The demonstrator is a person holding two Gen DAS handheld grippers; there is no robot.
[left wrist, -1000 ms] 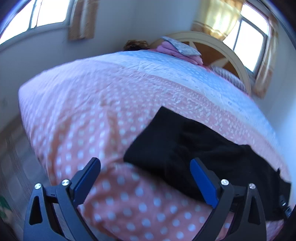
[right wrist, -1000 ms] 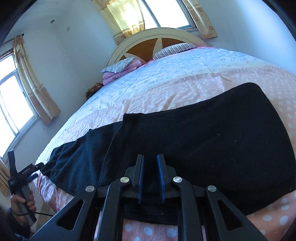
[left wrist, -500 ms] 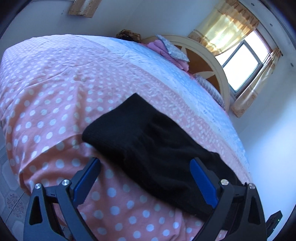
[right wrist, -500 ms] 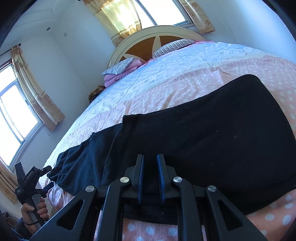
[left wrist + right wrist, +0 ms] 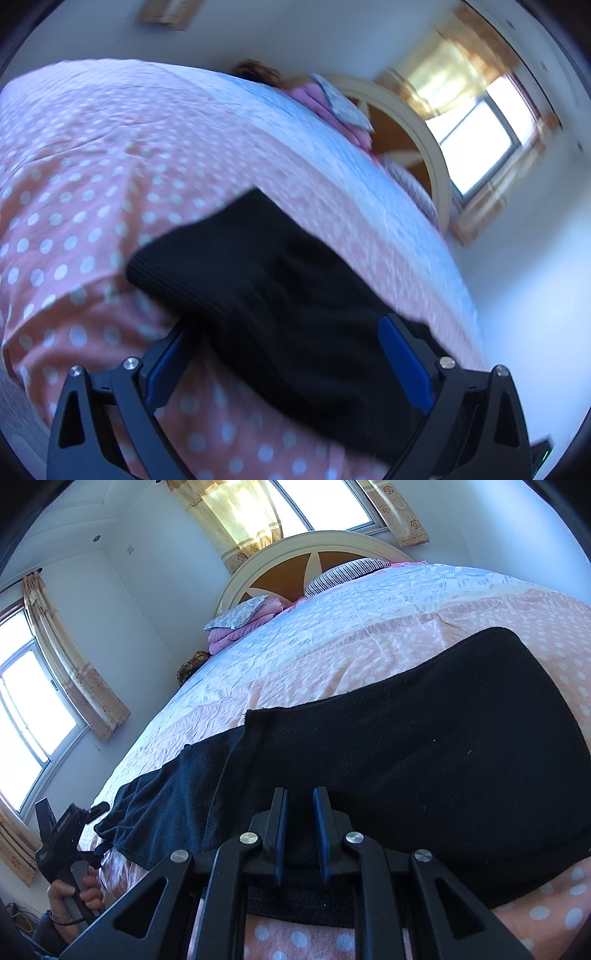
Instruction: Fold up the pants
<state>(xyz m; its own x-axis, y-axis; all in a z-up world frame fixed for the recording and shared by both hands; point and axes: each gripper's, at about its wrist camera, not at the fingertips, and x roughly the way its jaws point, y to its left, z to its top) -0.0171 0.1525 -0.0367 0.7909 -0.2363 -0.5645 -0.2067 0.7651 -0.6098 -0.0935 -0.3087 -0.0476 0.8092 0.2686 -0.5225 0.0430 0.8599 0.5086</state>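
Observation:
Black pants (image 5: pixel 424 760) lie lengthwise across a pink polka-dot bed cover (image 5: pixel 406 627), close to the bed's near edge. My right gripper (image 5: pixel 300 830) is shut on their near hem, with black cloth between its narrow fingers. In the left wrist view the leg end of the pants (image 5: pixel 258 280) lies between the wide blue pads of my left gripper (image 5: pixel 284 365), which is open; the cloth covers the tip of one finger (image 5: pixel 166 365). The right wrist view shows that gripper (image 5: pixel 98 827) at the leg end, held by a hand (image 5: pixel 74 890).
A cream and wood headboard (image 5: pixel 295 565) stands at the far end with a striped pillow (image 5: pixel 343 572) and a folded pink blanket under a grey pillow (image 5: pixel 240 624). Curtained windows (image 5: pixel 22 709) line the walls. The floor (image 5: pixel 14 424) shows beyond the bed's corner.
My left gripper has rolled and closed in on the leg end of the pants, which now lies between its jaws. The right gripper has kept still with its hold.

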